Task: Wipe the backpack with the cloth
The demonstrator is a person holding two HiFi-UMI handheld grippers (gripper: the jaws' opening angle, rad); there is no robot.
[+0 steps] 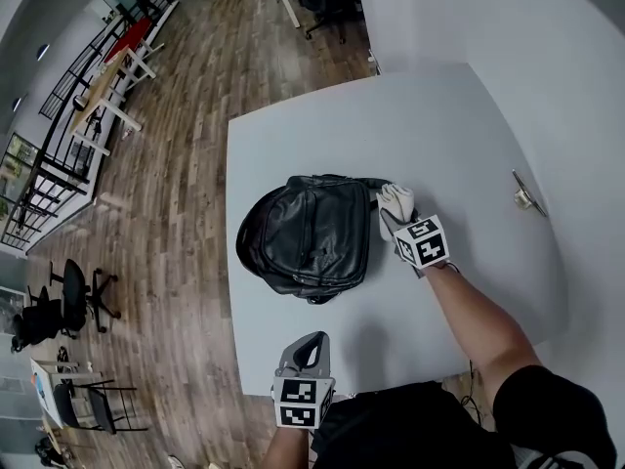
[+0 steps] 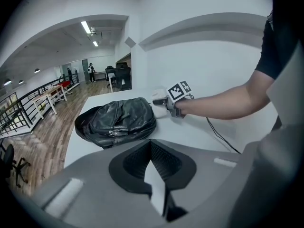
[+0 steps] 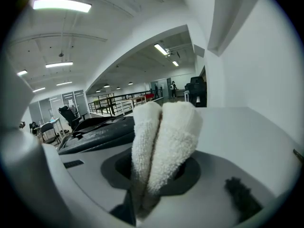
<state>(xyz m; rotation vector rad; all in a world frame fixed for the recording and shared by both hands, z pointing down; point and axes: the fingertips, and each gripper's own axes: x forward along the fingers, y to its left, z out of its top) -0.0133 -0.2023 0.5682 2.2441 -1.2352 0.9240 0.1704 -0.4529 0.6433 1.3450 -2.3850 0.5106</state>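
The right arm reached forward from the lower right of the head view, forearm bare below a black short sleeve, and carried the right claw (image 1: 394,221) out over the grey desk (image 1: 469,135) to the right-hand end of the backpack (image 1: 308,233). That claw was pinching a folded white cloth (image 1: 395,200), whose two thick terry folds stood up between its jaws in the right gripper view. From the head view the cloth sat right against the backpack's right end, though actual contact could not be made out. The left claw (image 1: 311,344) was held low at the near edge of the desk, close to the person's body, its tips aimed at the backpack and well apart from it; its jaws were pressed together with nothing between them. The black leather backpack lay flat on the left half of the desk, its long axis running across the head view from left to right, the broad rounded end toward the desk's left edge and a strap loop at the end nearest the cloth. A small metal object (image 1: 527,198) lay far off to the right.
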